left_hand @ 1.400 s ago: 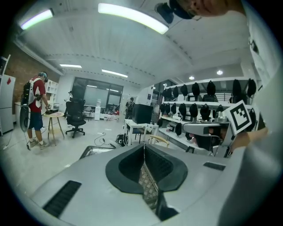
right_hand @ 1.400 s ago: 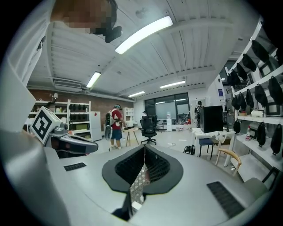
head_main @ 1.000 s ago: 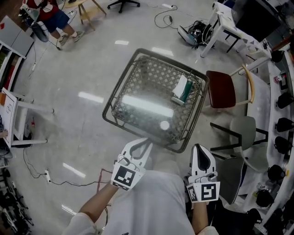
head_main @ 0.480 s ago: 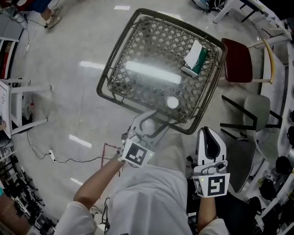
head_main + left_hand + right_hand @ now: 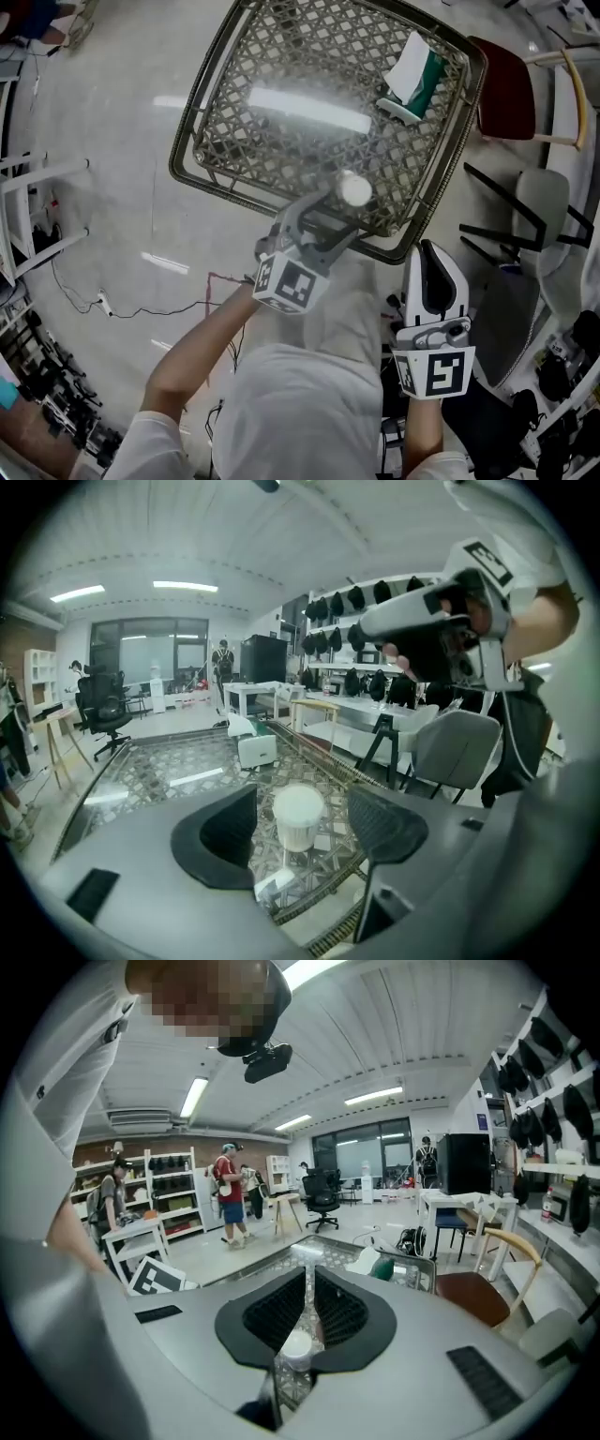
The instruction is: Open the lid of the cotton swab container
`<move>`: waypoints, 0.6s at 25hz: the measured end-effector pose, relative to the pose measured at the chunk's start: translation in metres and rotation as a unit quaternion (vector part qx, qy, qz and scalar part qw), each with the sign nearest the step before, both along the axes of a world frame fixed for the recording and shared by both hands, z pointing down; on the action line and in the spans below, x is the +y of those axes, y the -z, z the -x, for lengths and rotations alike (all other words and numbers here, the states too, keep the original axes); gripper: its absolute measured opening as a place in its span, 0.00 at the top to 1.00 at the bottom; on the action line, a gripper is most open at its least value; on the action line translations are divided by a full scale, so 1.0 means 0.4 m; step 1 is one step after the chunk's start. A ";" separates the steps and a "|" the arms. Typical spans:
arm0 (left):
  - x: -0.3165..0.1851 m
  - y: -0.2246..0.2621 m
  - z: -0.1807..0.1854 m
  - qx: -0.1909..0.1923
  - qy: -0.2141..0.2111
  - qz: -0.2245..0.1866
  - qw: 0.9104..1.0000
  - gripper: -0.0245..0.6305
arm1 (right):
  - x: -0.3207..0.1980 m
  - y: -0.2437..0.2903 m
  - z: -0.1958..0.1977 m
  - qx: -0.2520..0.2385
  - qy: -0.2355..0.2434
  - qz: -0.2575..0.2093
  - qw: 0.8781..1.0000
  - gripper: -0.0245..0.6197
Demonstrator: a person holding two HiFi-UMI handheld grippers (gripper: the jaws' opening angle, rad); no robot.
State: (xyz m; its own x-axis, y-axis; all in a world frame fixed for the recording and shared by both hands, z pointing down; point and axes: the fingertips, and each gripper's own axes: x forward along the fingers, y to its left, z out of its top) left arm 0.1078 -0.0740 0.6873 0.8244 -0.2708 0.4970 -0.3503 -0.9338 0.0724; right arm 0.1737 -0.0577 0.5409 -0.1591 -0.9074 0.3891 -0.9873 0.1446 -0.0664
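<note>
The cotton swab container (image 5: 354, 190) is a small clear tub with a white round lid, standing near the front edge of the glass table (image 5: 281, 66). My left gripper (image 5: 323, 221) reaches over that edge just short of the tub, its jaws opening wide. In the left gripper view the container (image 5: 298, 817) stands ahead between the spread fingers (image 5: 223, 829), untouched. My right gripper (image 5: 429, 259) hangs back off the table's front right corner, shut and empty. In the right gripper view the container (image 5: 296, 1347) shows low beneath the closed gripper (image 5: 307, 1312).
A white and green pack (image 5: 417, 75) lies at the table's far right. A red chair (image 5: 506, 89) and a grey chair (image 5: 546, 202) stand right of the table. Cables (image 5: 112, 305) trail on the floor at left, beside a white stand (image 5: 37, 178).
My left gripper has moved forward over the table's edge toward the container and its jaws have spread from shut to wide. The right gripper stays shut beside me.
</note>
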 end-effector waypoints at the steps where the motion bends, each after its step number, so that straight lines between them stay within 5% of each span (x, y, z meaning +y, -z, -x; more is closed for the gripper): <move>1: -0.002 -0.017 -0.008 -0.002 -0.003 -0.001 1.000 0.54 | -0.002 -0.020 -0.006 -0.006 -0.007 0.004 1.000 0.96; 15: -0.029 -0.182 -0.076 -0.029 -0.033 -0.013 0.999 0.52 | -0.006 -0.149 -0.019 -0.032 -0.022 0.026 0.999 0.96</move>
State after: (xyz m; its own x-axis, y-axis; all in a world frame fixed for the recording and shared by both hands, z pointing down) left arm 0.1383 -0.0855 0.7603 0.8108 -0.2300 0.5383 -0.2911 -0.9562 0.0300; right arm 0.1814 -0.0600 0.6005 -0.1454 -0.8931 0.4258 -0.9862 0.0963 -0.1349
